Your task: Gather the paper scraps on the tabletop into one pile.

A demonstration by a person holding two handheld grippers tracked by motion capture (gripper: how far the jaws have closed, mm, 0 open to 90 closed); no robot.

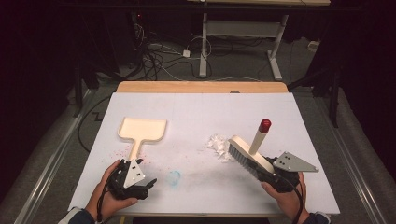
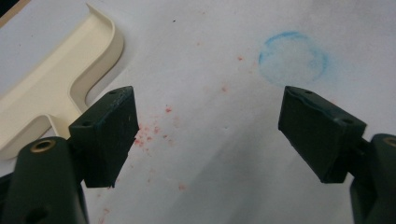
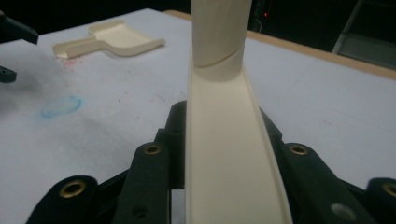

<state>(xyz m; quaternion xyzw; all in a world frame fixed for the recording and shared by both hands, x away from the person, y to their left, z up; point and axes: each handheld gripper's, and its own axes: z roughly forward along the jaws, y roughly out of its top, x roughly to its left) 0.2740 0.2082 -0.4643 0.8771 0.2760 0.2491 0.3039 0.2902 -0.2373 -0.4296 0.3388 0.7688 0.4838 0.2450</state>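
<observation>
A cream dustpan lies flat on the white sheet at the left, its handle toward the person. My left gripper rests just below that handle, open, with bare sheet between its jaws; the dustpan lies beyond the left jaw. My right gripper is shut on the cream back of a hand brush, whose red-tipped handle stands up. The brush runs away between the jaws in the right gripper view. Its bristles sit beside a small pile of white scraps.
A faint blue ring stain marks the sheet between the hands, and red specks are scattered near the dustpan handle. The table's wooden far edge borders a dark floor with cables and a desk frame.
</observation>
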